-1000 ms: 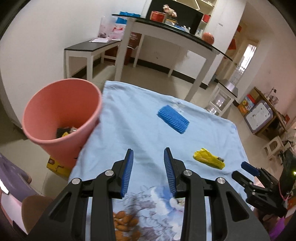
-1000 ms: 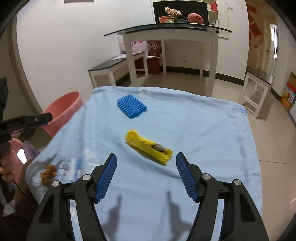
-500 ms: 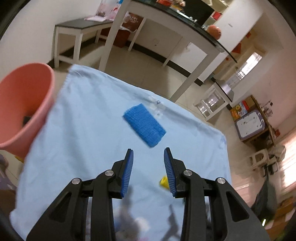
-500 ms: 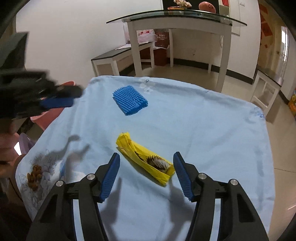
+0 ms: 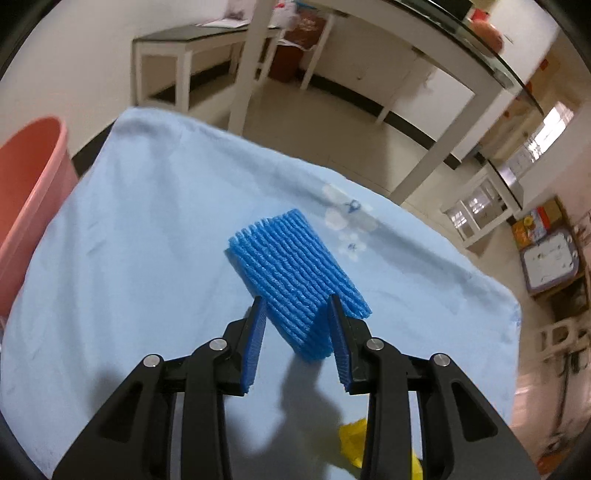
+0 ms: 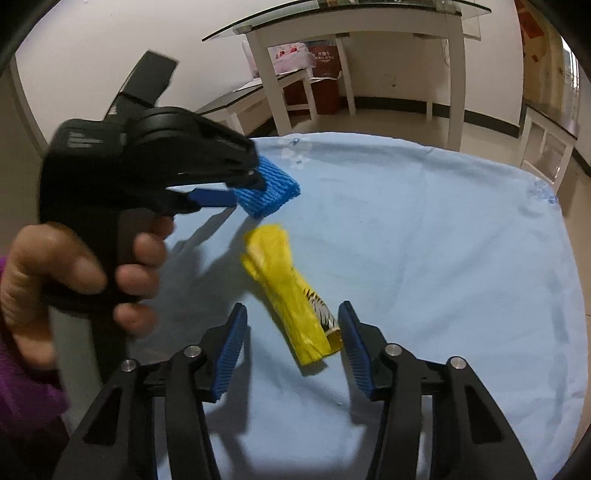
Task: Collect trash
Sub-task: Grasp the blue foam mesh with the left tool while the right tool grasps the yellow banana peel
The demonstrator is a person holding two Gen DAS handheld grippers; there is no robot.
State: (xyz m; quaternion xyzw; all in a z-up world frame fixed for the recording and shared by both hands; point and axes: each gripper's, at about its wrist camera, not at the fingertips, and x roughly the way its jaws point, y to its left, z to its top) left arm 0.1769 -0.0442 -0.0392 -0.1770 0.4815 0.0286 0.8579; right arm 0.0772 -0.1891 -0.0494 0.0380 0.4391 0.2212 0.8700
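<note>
A blue foam net sleeve [image 5: 295,273] lies on the light blue tablecloth [image 5: 147,236]. My left gripper [image 5: 296,314] is open, with the sleeve's near end between its fingers. The sleeve [image 6: 271,190] and the left gripper [image 6: 236,186] also show in the right wrist view. A yellow wrapper [image 6: 291,295] lies on the cloth, and its corner shows in the left wrist view [image 5: 354,439]. My right gripper [image 6: 291,325] is open, with the wrapper's near end between its fingers.
A pink bin [image 5: 26,199] stands off the table's left edge. White side tables [image 5: 192,55] and a glass-topped table [image 6: 351,22] stand on the floor beyond the far edge. The cloth stretches bare to the right [image 6: 461,240].
My left gripper has swung from the bin side to the blue sleeve and now straddles it. My right gripper has moved forward and down around the yellow wrapper.
</note>
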